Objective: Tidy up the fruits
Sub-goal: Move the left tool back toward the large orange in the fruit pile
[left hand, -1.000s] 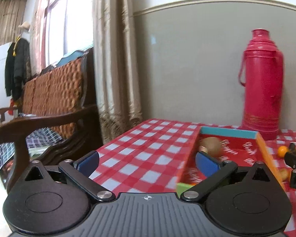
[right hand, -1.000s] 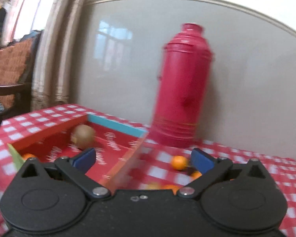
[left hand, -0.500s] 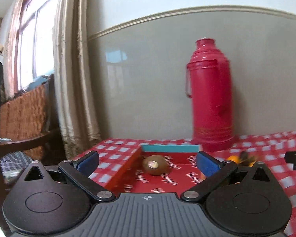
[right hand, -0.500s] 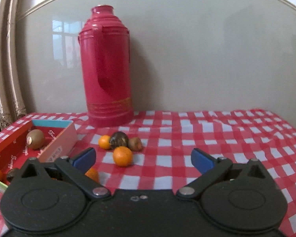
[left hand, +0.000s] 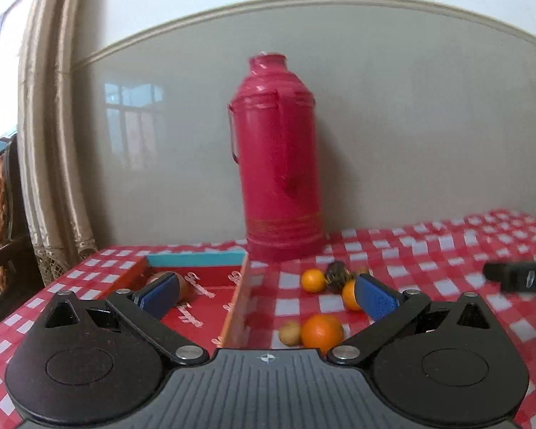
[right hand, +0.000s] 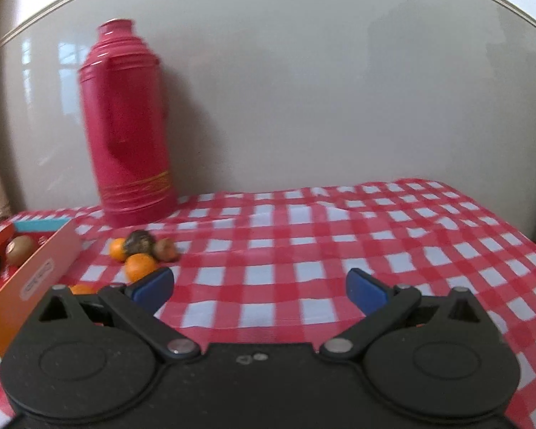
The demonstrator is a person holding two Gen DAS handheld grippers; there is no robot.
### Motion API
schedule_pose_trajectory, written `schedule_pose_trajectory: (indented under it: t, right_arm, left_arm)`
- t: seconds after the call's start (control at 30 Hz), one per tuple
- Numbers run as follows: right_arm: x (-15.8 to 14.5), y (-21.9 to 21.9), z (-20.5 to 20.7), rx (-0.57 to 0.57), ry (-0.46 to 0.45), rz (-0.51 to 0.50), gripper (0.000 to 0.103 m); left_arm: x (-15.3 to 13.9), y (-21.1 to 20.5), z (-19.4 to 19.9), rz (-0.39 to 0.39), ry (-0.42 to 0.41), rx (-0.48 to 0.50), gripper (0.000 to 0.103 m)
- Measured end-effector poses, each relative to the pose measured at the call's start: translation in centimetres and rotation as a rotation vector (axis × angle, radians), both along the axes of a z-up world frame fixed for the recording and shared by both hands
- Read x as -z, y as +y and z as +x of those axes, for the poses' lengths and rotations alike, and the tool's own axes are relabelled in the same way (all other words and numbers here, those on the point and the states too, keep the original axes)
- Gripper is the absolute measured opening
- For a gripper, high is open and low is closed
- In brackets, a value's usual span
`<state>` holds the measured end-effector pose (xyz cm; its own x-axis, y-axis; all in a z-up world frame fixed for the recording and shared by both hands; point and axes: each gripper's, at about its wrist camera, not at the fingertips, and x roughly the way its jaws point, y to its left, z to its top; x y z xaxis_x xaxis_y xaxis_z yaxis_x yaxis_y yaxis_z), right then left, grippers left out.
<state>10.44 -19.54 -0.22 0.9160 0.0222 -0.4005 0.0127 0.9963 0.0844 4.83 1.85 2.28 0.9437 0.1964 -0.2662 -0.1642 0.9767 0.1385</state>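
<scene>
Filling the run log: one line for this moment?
left gripper: open, empty | right gripper: open, empty | oranges loose on tablecloth | kiwi in tray

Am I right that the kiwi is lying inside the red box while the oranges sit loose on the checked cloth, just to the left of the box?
Not quite: the oranges sit to the right of the red box, not the left. The left wrist view shows it. The kiwi does lie inside the box, and the oranges are loose on the checked cloth.
</scene>
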Motion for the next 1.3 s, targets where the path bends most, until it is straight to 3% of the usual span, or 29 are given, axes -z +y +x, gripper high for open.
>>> schedule_pose_trajectory:
  t: [0.23, 0.4, 0.57, 0.67, 0.83, 1.03, 1.3]
  right_arm:
    - [0.5, -1.5, -0.2, 0.051, -0.019, -0.031, 0.097]
    - [0.8, -2.9, -0.3, 0.095, -0.023, -0.04, 0.097]
    - [1.4, -4.6, 0.0, 0.15, 0.001, -0.063, 0.097]
    - [1.7, -5.8, -0.1, 0.181, 0.004, -0.067, 0.097]
    - [1.9, -7.4, -0.3, 0.204, 0.009, -0.037, 0.097]
    - [2.2, -8.4, -0.3, 0.226, 0.021, -0.032, 0.097]
    - [2.7, -9.2, 0.2, 0.231, 0.047, -0.019, 0.096]
  left_arm:
    - [1.3, -1.3, 1.7, -0.031, 0.063, 0.053, 0.103]
    - [2.3, -2.9, 3.1, 0.017, 0.085, 0.073, 0.103]
    - [3.2, -3.5, 5.3, -0.048, 0.135, 0.073, 0.102]
    - [3.7, -3.9, 6.1, -0.062, 0.154, 0.068, 0.089]
    - [4.4, -3.5, 7.2, -0.114, 0.191, 0.027, 0.088]
    - [5.3, -3.0, 8.3, -0.16, 0.235, 0.01, 0.078]
    - [5.7, -2.9, 9.2, -0.161, 0.264, -0.026, 0.074]
